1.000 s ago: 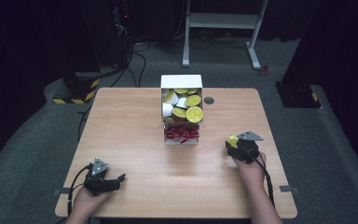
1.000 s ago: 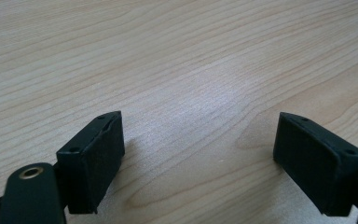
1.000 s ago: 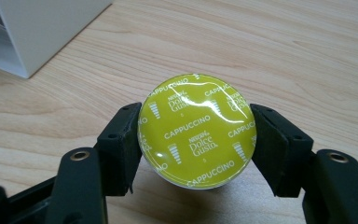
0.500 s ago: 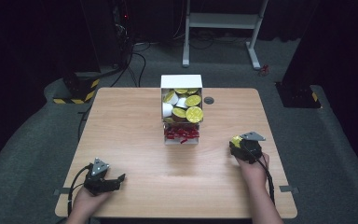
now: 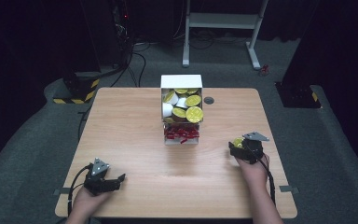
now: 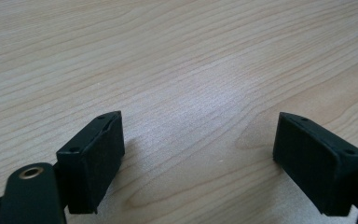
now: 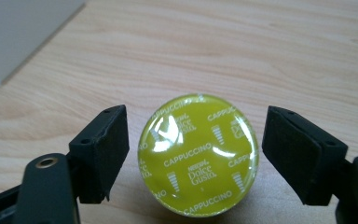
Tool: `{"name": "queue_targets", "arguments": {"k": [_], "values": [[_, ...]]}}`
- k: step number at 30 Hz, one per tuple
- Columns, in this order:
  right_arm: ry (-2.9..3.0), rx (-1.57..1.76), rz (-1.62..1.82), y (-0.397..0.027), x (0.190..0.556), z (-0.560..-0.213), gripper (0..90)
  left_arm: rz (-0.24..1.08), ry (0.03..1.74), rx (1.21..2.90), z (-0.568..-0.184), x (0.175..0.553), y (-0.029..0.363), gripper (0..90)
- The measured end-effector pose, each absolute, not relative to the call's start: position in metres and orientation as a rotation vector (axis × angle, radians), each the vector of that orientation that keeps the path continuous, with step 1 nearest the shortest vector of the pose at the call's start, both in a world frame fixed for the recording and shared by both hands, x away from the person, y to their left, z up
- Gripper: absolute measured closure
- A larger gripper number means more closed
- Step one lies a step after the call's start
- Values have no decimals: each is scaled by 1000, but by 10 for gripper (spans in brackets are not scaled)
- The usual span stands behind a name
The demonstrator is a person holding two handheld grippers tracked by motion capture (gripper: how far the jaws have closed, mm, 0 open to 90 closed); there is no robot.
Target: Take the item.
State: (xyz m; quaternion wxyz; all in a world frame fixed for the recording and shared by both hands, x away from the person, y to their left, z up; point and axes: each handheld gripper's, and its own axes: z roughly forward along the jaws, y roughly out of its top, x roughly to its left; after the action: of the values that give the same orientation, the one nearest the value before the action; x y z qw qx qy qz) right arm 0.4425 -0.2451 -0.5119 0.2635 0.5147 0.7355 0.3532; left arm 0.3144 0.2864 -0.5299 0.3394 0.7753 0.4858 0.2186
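straddling a yellow capsule (image 7: 198, 155) untouched, the right hand-held gripper (image 7: 196, 156) gapes; the left hand-held gripper (image 6: 199, 158) spreads wide over bare table (image 6: 191, 70).

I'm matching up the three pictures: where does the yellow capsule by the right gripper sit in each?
High view: yellow capsule at right, before the right gripper.
Left gripper view: bare wooden table.
Right gripper view: capsule lies lower centre between open jaws.
Shared landmark: white box.

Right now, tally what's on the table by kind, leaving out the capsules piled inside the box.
White box: 1
Loose yellow capsule: 1
Grippers, left gripper and right gripper: 2
Total: 4
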Motion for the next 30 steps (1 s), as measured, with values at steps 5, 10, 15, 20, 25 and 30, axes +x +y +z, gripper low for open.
{"name": "queue_targets", "arguments": {"k": [5, 10, 15, 20, 25, 30], "values": [[1964, 1388, 995, -244, 438, -506, 192, 570, 1263, 2018, -530, 315, 286, 169], [1954, 1369, 1025, -243, 434, -501, 189, 568, 1261, 2017, -530, 315, 286, 168], [1942, 1363, 1046, -240, 427, -494, 180, 567, 1266, 2018, -530, 316, 286, 162], [1940, 1328, 1071, -233, 416, -485, 174, 569, 1275, 2016, -530, 317, 285, 155], [1947, 1296, 1106, -226, 401, -476, 174, 569, 1267, 2025, -529, 320, 283, 153], [1985, 1265, 1125, -217, 387, -474, 173, 577, 1254, 2034, -529, 326, 280, 165]]}}
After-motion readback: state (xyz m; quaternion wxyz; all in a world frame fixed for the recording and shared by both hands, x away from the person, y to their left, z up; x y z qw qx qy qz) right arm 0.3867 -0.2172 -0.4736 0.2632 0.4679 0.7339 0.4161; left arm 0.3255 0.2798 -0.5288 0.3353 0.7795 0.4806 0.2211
